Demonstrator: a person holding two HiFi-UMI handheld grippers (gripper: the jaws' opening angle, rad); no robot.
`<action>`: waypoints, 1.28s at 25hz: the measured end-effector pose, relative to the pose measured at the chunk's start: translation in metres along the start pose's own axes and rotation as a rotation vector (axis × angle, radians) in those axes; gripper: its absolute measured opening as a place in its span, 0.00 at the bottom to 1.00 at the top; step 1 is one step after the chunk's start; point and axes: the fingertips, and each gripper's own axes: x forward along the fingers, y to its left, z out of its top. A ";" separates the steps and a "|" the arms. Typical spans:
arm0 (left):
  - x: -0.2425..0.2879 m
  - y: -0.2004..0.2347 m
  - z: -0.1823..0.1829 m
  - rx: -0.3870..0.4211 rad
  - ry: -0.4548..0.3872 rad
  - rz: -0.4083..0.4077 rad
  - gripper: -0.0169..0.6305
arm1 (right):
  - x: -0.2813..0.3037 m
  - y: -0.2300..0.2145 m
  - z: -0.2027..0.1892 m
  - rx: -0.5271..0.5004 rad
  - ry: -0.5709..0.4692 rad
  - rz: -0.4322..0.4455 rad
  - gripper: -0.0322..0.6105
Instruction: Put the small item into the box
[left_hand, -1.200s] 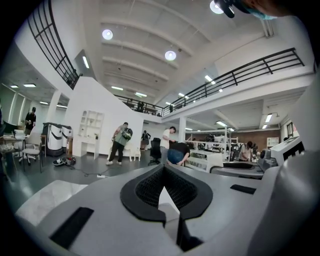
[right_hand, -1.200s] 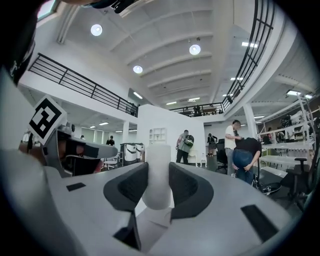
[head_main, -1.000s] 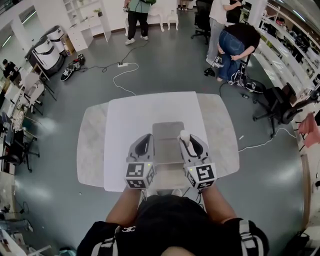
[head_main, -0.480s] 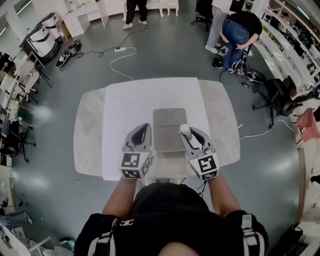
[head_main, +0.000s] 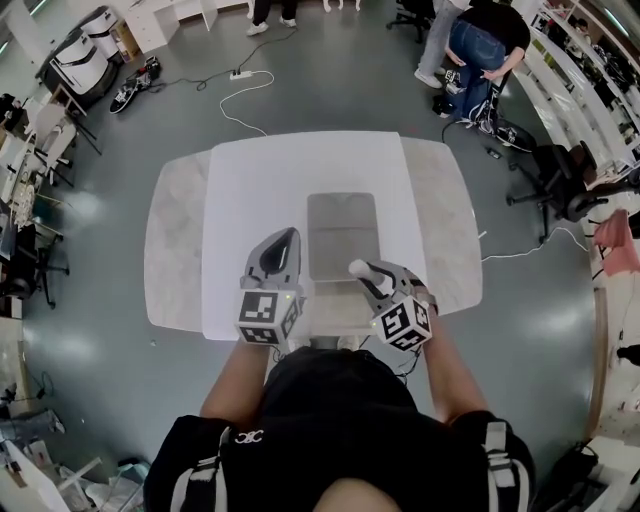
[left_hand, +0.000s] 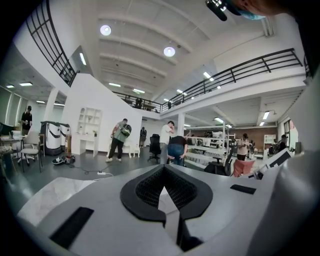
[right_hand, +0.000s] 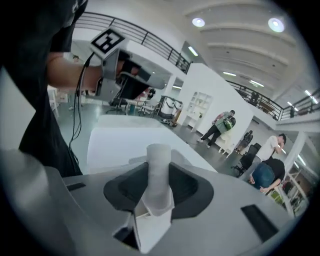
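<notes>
A flat grey box (head_main: 343, 232) lies in the middle of the white table (head_main: 250, 190). My right gripper (head_main: 366, 274) is at the box's near right corner, turned toward the left and shut on a small white cylinder (head_main: 357, 268). In the right gripper view the cylinder (right_hand: 159, 175) stands up between the dark pads (right_hand: 187, 187). My left gripper (head_main: 285, 240) hangs beside the box's left edge. Its jaws meet at the tips with nothing in them, as the left gripper (left_hand: 163, 170) view shows.
A paler flap (head_main: 335, 305) lies at the box's near end by the table edge. Marble-patterned table wings (head_main: 175, 240) stick out at both sides. People (head_main: 470, 40), office chairs (head_main: 560, 190) and a floor cable (head_main: 245, 95) are well away on the grey floor.
Both grippers have drawn back toward the table's near edge. The right gripper has swung to point left, tilting the white cylinder that way. The head view has shifted forward.
</notes>
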 end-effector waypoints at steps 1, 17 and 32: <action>0.000 -0.002 0.000 0.003 0.002 0.002 0.05 | 0.003 0.007 -0.008 -0.032 0.036 0.016 0.24; -0.002 0.002 -0.015 0.006 0.055 0.022 0.05 | 0.038 0.078 -0.090 -0.033 0.358 0.341 0.24; -0.004 0.025 -0.017 0.007 0.073 0.055 0.05 | 0.061 0.094 -0.111 0.001 0.466 0.411 0.24</action>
